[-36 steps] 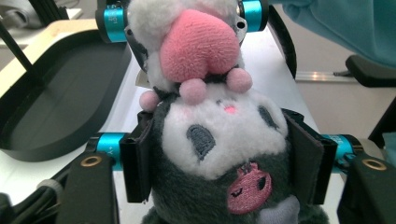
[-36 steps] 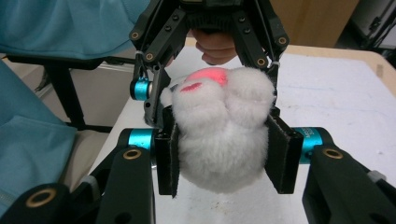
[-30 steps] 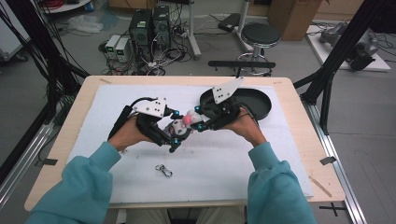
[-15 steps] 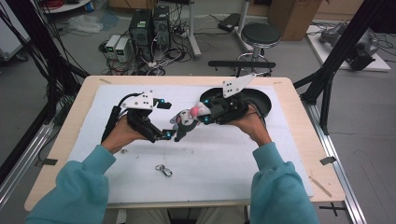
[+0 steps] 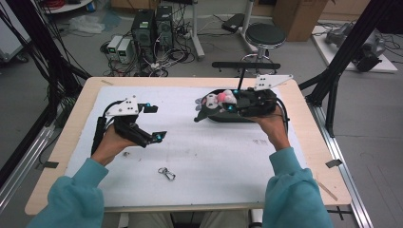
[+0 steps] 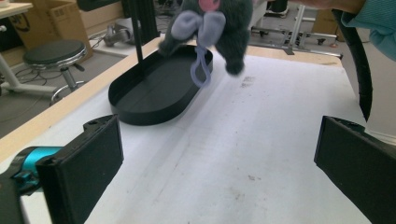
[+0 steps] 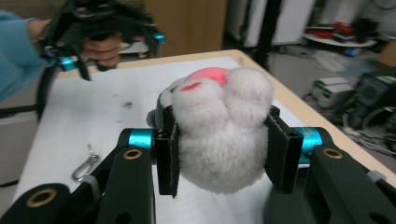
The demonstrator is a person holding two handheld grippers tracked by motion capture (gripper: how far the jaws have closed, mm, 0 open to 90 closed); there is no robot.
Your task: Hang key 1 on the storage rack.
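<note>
A plush toy [image 5: 211, 103] with a white head, pink patch and dark grey body hangs in my right gripper [image 5: 228, 100], whose pads are shut on its head [image 7: 219, 140]. It hovers above the near end of a black oval tray [image 5: 237, 119]. In the left gripper view the toy's grey body and lilac loop [image 6: 205, 28] dangle over the tray [image 6: 159, 88]. My left gripper [image 5: 154, 122] is over the white mat at the left. Its jaws have just been opening and stand wide apart [image 6: 219, 172] with nothing between them.
A small metal carabiner [image 5: 166, 173] lies on the white mat [image 5: 214, 161] near the front middle, also seen as a clip [image 7: 84, 165] in the right gripper view. A stool [image 5: 266, 35] and computer cases stand beyond the table's far edge.
The two grippers have drawn apart. The left one has moved left with its jaws wider open. The right one has carried the plush toy right, over the black tray.
</note>
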